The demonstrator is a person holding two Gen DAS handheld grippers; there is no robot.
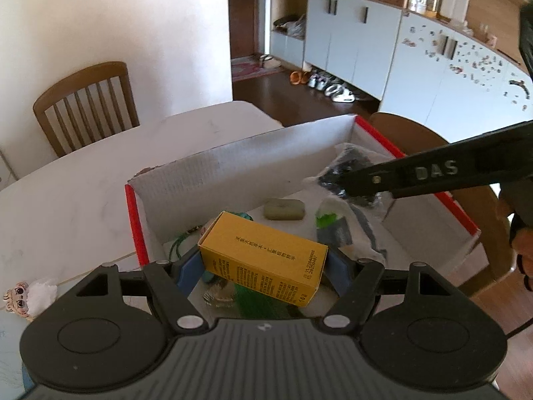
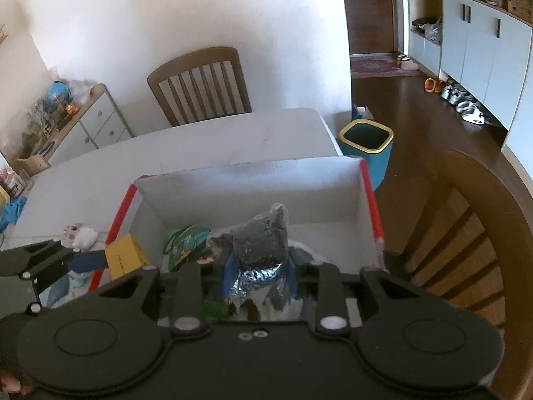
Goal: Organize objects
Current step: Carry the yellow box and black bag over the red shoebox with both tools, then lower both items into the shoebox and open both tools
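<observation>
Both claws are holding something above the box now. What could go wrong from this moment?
1. The left claw holds the yellow carton tilted, by its ends; it might twist loose.
2. The right claw pinches a soft clear bag of dark bits; squeezing might burst it.
3. Both claws work over the same box, so they could collide.

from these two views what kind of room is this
Most likely a home dining area by the entryway: a white table with a wooden chair, shoes lined up under pale blue cabinets, and a front door with a doormat.
</observation>
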